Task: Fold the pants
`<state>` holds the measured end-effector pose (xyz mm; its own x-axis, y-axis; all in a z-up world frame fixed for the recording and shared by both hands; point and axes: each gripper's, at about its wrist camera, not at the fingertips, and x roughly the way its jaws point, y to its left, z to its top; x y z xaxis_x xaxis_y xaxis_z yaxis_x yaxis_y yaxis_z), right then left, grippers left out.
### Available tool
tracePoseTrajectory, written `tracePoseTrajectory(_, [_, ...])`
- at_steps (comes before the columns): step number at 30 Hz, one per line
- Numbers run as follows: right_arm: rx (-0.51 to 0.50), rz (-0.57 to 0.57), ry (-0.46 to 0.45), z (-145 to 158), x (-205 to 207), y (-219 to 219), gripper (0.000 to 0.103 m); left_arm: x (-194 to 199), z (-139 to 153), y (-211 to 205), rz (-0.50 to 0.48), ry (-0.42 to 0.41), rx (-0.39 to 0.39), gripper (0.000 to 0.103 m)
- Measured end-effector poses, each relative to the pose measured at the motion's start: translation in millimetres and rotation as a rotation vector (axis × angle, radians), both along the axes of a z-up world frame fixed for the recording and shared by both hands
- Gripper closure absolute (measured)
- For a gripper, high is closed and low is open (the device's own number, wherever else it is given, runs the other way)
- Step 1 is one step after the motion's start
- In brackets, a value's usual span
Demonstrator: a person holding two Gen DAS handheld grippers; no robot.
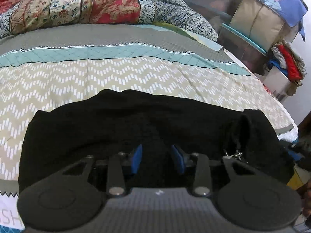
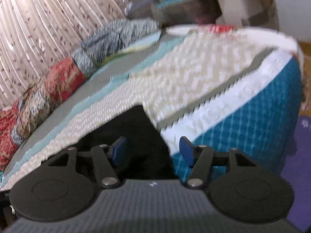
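Note:
The black pants [image 1: 126, 126] lie bunched in a wide heap on the bed near its front edge. My left gripper [image 1: 157, 158] is low over their near side, its blue pads [image 1: 137, 159] a short gap apart with black cloth lying in the gap; I see no pinch. A small metal pull [image 1: 236, 155] hangs at the pants' right end. In the blurred right wrist view a corner of the pants [image 2: 136, 128] shows at the bed's edge. My right gripper [image 2: 152, 151] stands open there, one pad over the black cloth and the other over the teal side of the bed.
The bed cover [image 1: 116, 73] is beige zigzag with a teal band. A patterned red and blue quilt [image 1: 77, 3] is piled along the back. Shelves and boxes of clothes [image 1: 252, 19] stand at the right. A curtain [image 2: 38, 19] hangs behind, and a purple mat [image 2: 299, 155] lies on the floor.

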<state>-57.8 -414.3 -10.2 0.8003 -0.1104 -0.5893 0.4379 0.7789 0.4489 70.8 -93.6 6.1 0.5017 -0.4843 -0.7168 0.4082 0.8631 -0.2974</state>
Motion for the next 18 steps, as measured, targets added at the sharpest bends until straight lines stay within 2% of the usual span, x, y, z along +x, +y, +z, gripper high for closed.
tracePoseTrajectory(2, [0.048,0.023,0.027,-12,3,1,0.040,4,3,2,-0.008,0.014,-0.007,0.068])
tracePoseTrajectory(5, [0.049,0.018,0.007,-11,-4,5,0.039,1,16,7,0.004,0.018,-0.015,0.067])
tracePoseTrajectory(7, [0.061,0.024,0.006,-10,-4,3,0.039,-2,28,12,0.017,0.028,-0.060,0.063])
tracePoseTrajectory(9, [0.066,0.029,0.007,-10,-5,1,0.039,-7,41,22,0.033,0.034,-0.137,0.062])
tracePoseTrajectory(11, [0.078,0.041,0.010,-9,-5,1,0.053,-12,54,32,0.053,0.019,-0.189,0.057])
tracePoseTrajectory(13, [0.066,0.065,0.029,-8,5,5,0.073,-14,62,37,0.069,0.016,-0.212,0.057])
tracePoseTrajectory(16, [0.052,0.093,0.002,7,5,14,0.082,-12,74,38,0.072,0.045,-0.244,0.057])
tracePoseTrajectory(18, [0.033,0.135,-0.048,25,2,26,0.083,-11,85,35,0.054,0.049,-0.262,0.049])
